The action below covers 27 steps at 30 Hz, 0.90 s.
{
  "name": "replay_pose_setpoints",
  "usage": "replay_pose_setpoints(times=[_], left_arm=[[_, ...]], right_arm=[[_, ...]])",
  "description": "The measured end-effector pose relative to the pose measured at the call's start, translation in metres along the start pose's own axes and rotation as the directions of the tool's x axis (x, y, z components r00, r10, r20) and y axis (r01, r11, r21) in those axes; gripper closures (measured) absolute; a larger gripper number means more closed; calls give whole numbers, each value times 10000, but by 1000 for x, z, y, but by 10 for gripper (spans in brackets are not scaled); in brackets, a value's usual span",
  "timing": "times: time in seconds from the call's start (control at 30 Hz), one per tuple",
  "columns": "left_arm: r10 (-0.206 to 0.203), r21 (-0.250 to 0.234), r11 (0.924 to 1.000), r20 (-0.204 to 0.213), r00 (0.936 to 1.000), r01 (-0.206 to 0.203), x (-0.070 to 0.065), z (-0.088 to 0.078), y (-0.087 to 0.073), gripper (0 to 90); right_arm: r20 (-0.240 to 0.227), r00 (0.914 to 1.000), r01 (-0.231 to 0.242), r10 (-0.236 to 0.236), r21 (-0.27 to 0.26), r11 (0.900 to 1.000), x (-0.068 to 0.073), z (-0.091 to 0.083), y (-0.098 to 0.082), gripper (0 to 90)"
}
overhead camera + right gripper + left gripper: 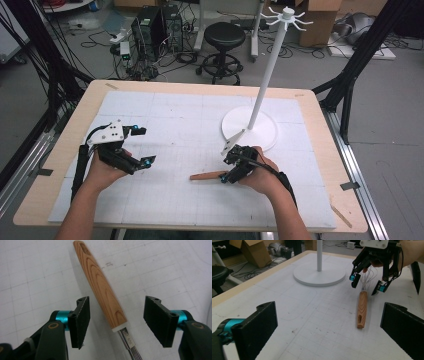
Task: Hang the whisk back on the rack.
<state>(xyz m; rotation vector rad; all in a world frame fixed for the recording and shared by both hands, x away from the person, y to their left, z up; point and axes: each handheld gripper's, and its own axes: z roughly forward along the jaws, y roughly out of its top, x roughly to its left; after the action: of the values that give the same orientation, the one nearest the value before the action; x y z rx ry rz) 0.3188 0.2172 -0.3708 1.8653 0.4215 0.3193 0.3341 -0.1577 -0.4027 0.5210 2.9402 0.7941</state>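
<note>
Right gripper (117,322) has its jaws spread apart, straddling a whisk with a tapered light-wood handle and steel wires (101,287) that lies flat on the white gridded mat (30,272). The handle's thick end and the metal collar sit between the two black pads (82,315), touching neither; clear gap on both sides. Wire end runs back under the gripper body, the slotted handle tip points away from it.

Left gripper (327,332) is also released, jaws wide, nothing between them, hovering over bare mat well to the side of the whisk (362,308); from it the right gripper (368,282) shows ahead, above the wires.

White stand with a round base, thin pole and hooked top (255,122) sits just beyond the right gripper (231,167), base near the whisk's wire end.

Risks, as judged:
- Handle is tapered and smooth, so closing on the slope may squeeze it forward out of the pads.
- Handle sits slightly off-centre and skewed to the pads, so one pad lands first and rolls or spins the whisk.
- Closing on the narrow collar or wires gives a weak hold and bent wires.
- Lifting from this end leaves the long handle drooping.
- Stand base is close, so a swing could knock the pole.
</note>
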Motion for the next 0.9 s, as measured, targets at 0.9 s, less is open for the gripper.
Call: replay_pose_setpoints(times=[0.9], left_arm=[[12, 161, 9999, -82, 10000, -10, 1, 1, -1, 16]], right_arm=[[287, 9996, -7, -28, 1205, 9927, 9, 15, 4, 714]])
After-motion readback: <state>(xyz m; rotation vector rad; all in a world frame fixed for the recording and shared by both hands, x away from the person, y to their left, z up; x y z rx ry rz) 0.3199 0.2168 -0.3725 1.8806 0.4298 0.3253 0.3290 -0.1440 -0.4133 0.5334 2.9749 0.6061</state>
